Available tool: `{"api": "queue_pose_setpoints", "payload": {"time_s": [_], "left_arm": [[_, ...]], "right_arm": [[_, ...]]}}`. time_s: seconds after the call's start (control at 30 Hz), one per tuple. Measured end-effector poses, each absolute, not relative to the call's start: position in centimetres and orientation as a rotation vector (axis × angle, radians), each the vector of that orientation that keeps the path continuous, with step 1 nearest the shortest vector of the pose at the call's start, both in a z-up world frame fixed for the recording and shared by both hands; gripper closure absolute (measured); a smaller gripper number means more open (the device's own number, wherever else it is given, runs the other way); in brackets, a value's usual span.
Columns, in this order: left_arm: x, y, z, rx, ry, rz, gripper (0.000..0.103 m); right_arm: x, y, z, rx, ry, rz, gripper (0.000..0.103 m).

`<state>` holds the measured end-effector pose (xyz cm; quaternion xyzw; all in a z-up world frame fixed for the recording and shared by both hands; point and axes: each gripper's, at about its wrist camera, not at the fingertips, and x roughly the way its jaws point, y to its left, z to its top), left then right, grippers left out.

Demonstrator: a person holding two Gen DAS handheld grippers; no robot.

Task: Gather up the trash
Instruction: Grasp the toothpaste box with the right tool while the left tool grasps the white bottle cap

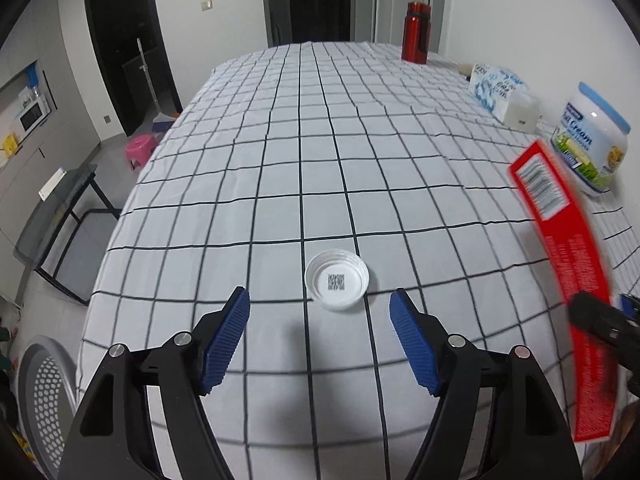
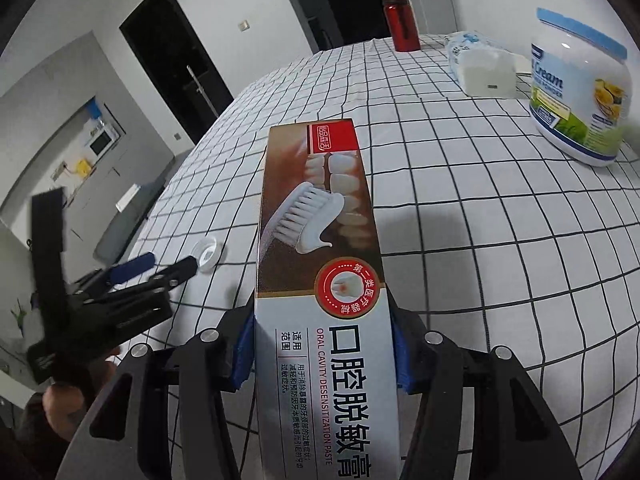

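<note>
Left wrist view: the left gripper [image 1: 320, 304] hangs over the near edge of the table [image 1: 280, 152], which wears a white cloth with a black grid. Its blue-padded jaws stand wide apart and hold nothing. Just ahead of the fingertips, between their lines, a white plastic lid [image 1: 337, 280] lies open side up on the cloth with a square printed code inside it, too small to read. At the right edge a red toothpaste box [image 1: 560, 248] stands tilted and blurred, a barcode panel near its top end. Beyond it by the table's right edge stands a white jar [image 1: 588, 140] with a blue lid, its label reading "Cream". Farther along that edge are a tissue pack [image 1: 496, 88] and, at the far right corner, a red flask [image 1: 415, 32].

Right wrist view: the right gripper [image 2: 324, 344] has its jaws pressed on both long sides of the toothpaste box, which points away above the cloth. The box reads "ORAL CAVITY DESENSITIZATION PASTE" beside large Chinese characters, with pictured teeth and a brush. At left, the left gripper's fingers point at the lid.
</note>
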<state>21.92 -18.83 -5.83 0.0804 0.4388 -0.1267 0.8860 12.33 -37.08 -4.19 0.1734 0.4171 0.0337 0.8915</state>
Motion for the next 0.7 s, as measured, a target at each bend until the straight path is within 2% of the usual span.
{"api": "queue_pose_setpoints", "payload": {"time_s": [0.43,0.53,0.63,0.7], "left_arm": [[24.3,-19.8,-8.0,0.188,0.939,-0.232,0.032],[24.4,-20.1,-8.0,0.174,0.938,-0.249,0.043],[24.1,-20.4,-7.9,0.155,0.944,-0.286,0.064],[23.7,-20.6,-7.9,0.165,0.942,-0.285,0.064]], "right_arm": [[10.9,-37.5,-3.4,0.398,0.816,0.101,0.051],[10.8,-37.6,-3.5,0.402,0.820,0.102,0.051],[11.0,-37.7,-3.7,0.404,0.823,0.104,0.051],[11.2,-37.9,-3.6,0.403,0.821,0.106,0.051]]}}
